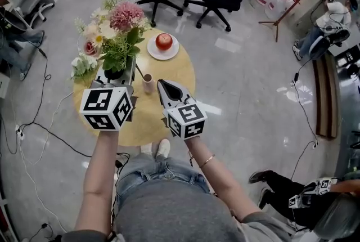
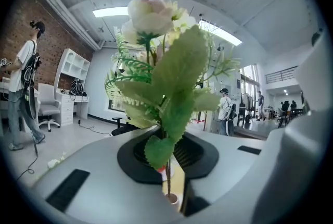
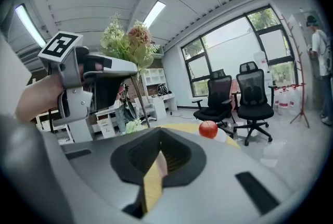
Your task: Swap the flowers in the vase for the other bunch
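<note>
one bunch (image 1: 121, 27) gripped, left tongs (image 2: 167, 163) | one loose bunch (image 1: 83, 66) | one vase (image 1: 147, 83) | right tongs (image 1: 161, 84) closed, empty

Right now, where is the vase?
In the head view the small pink vase stands near the middle of the round table, just left of the right gripper, with the plate holding the apple beyond it.

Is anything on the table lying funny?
Yes: a white-flowered bunch lies flat at the round yellow table's left edge instead of standing in a vase. The left gripper grips the pink-flowered bunch's stem, holding it upright by the small pink vase.
</note>
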Demonstrator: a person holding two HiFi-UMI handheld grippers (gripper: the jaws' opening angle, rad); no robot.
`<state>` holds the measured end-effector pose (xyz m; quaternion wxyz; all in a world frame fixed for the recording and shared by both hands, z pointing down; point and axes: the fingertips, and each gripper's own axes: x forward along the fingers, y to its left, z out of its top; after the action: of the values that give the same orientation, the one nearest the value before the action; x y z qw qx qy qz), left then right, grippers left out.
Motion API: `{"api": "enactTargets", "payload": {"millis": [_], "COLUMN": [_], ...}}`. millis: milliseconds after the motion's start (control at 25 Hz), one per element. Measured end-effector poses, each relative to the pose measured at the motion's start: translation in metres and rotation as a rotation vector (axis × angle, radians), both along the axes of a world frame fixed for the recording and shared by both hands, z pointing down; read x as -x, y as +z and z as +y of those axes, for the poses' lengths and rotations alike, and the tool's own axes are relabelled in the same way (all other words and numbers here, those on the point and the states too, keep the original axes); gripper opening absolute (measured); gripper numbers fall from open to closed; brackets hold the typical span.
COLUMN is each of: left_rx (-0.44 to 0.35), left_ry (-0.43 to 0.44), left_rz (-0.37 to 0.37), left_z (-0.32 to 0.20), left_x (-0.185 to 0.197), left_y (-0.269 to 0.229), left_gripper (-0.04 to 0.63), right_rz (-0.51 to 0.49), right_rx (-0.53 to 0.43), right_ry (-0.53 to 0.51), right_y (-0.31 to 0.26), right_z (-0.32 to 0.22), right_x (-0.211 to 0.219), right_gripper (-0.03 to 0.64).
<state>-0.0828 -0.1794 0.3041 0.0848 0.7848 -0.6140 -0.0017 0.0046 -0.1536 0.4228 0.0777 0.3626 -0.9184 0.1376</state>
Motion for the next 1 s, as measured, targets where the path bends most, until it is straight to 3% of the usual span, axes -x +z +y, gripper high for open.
{"api": "enactTargets", "payload": {"millis": [360, 760, 1000], "left_rx": [0.022, 0.211, 0.312], "left_ry": [-0.081, -0.160, -0.170], "left_rz": [-0.033, -0.030, -0.020], "left_z": [0.022, 0.050, 0.051], "left_x": [0.030, 0.079, 0.090], "left_y": [-0.003, 0.067, 0.103], "left_gripper": [0.051, 0.051, 0.051], "right_rz": [-0.009, 0.008, 0.031], "right_rx": [-0.007, 0.031, 0.054], "right_ry": [-0.078, -0.160, -0.191], "right_y": [-0.007, 0.011, 0.023], "right_z": [0.017, 0.035, 0.034], "right_x": [0.029, 0.076, 0.093], "right_gripper": [0.011, 0.011, 0.011]}}
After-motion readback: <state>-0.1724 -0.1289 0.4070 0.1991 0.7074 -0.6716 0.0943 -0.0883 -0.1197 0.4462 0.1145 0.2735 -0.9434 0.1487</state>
